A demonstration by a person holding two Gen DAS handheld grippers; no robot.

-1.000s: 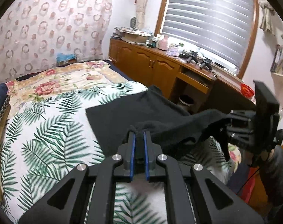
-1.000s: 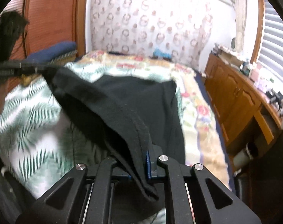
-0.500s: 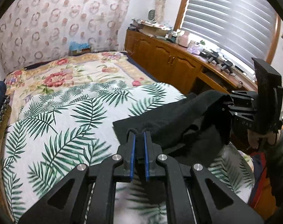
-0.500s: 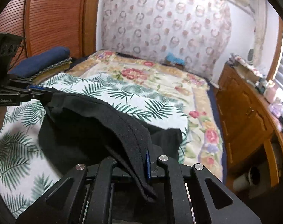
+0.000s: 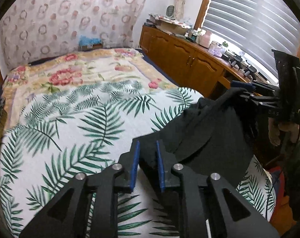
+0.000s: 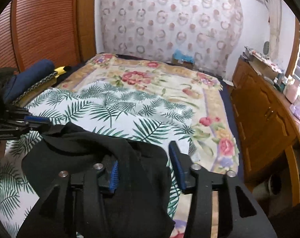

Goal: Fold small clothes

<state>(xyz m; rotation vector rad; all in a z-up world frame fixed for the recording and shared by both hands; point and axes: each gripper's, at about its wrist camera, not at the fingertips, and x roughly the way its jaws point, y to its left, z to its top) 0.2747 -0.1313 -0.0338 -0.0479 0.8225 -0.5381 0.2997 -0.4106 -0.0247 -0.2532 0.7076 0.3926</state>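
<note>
Left wrist view showed your left gripper (image 5: 147, 163) opening, the black garment (image 5: 207, 138) loose between its pads; your right gripper (image 6: 146, 170) was opening too, cloth draped over it. Released unevenly, the fold on the palm-leaf sheet (image 5: 70, 123) could slump. The wooden cabinet (image 6: 265, 119) stood near.

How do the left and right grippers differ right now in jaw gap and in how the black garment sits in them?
The left gripper has a narrow gap; the right gripper stands much wider. The black garment fills the left gripper's gap, with only an edge in it, whereas it hangs loosely over the right gripper's left finger, clear of the right pad. Both have blue pads, and both are opening above the palm-leaf sheet.
</note>
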